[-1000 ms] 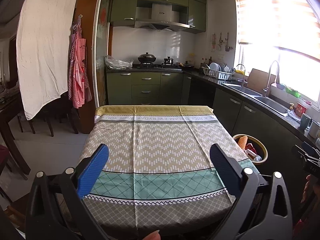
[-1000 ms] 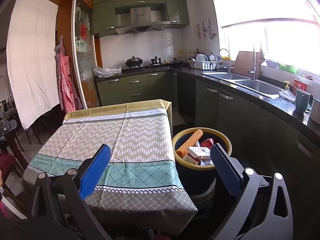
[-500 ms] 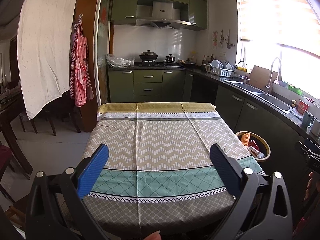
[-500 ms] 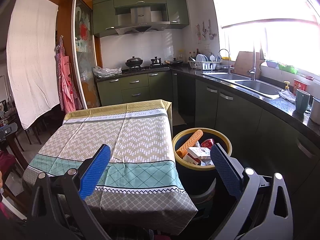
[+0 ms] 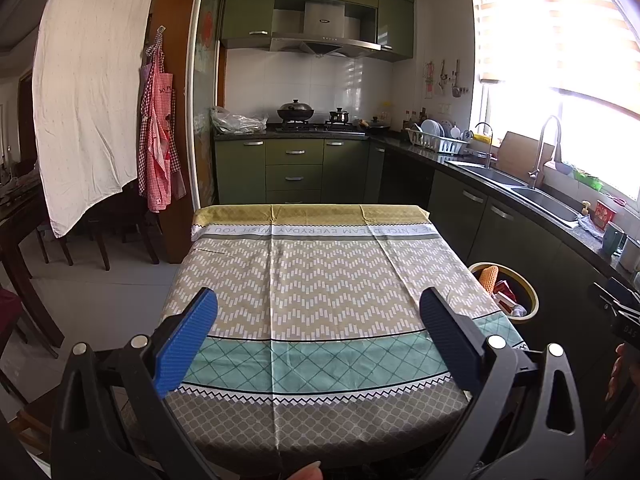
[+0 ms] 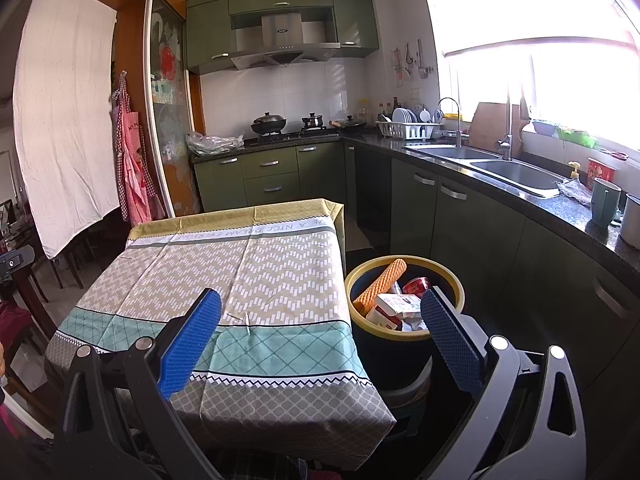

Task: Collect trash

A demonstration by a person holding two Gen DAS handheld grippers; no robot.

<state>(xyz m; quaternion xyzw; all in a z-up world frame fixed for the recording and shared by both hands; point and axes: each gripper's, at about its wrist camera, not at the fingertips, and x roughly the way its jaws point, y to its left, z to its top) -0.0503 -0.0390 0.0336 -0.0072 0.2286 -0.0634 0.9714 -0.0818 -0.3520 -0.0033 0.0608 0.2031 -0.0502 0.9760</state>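
A dark trash bin with a yellow rim stands on the floor to the right of the table. It holds an orange ribbed roll, a white and red carton and a red can. The bin also shows in the left wrist view, at the table's right edge. The table wears a patterned cloth with nothing on it. My left gripper is open and empty above the table's near end. My right gripper is open and empty, between the table's corner and the bin.
Green cabinets and a dark counter with a double sink run along the right. A stove with pots stands at the back. A white sheet and red apron hang left. Dark chairs stand at the left.
The left gripper's view has tilted up slightly, so the table sits a little lower and nearer. The right gripper has not moved. Both stay open.
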